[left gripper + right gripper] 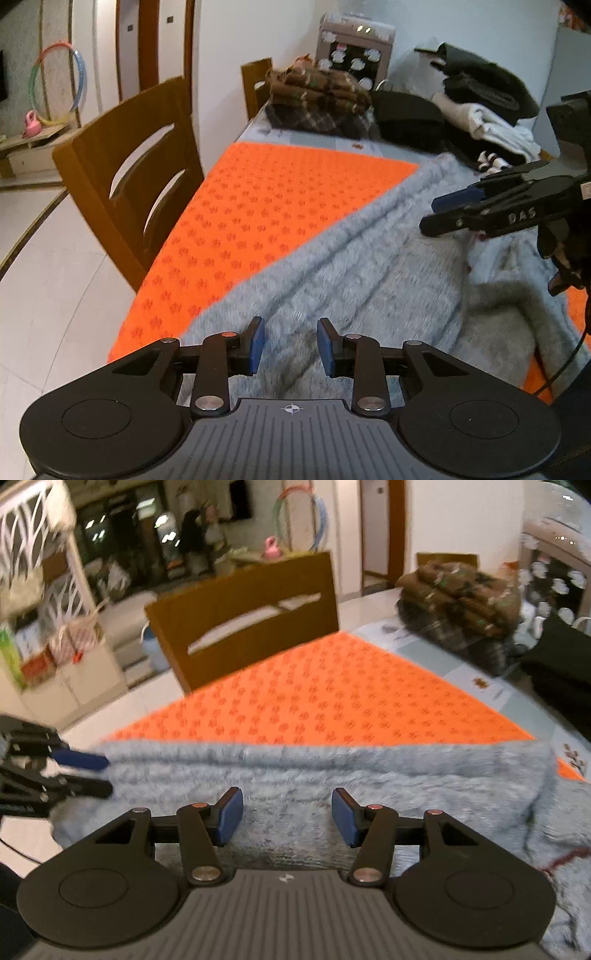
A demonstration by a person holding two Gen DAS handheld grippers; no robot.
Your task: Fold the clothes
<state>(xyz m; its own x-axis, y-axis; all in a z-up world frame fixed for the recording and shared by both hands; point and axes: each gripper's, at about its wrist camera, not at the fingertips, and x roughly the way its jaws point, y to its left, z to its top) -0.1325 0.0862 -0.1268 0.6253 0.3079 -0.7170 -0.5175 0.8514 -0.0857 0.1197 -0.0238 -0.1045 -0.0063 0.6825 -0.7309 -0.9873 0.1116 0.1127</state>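
On the table there's an orange mat with a little flower pattern, and a fluffy grey-blue sweater is spread over the near part of it, covering the mat's near edge in both wrist views. No real containers here, closest thing is the far end of the table, which is basically a clothes dump: a folded brown plaid pile, a black folded item next to it, and a heap of black and white garments on the right. A patterned appliance stands behind the piles, against the wall.

Left gripper sits low over the sweater, blue pads spread apart with just fuzzy fabric showing in the gap. Nothing is pinched, the pads aren't pressing on anything as far as I can see.

Right gripper is the same deal, jaws spread even wider, hovering over the sweater's folded long edge, which runs straight across the view just beyond its fingertips. From the left wrist view it comes in from the right side above the sweater's middle, fingers parted and empty.

A wooden chair is pushed up along the table's far side, and a second chair stands further down. Everything's a bit motion-blurred, so finer detail on the sweater is hard to tell.
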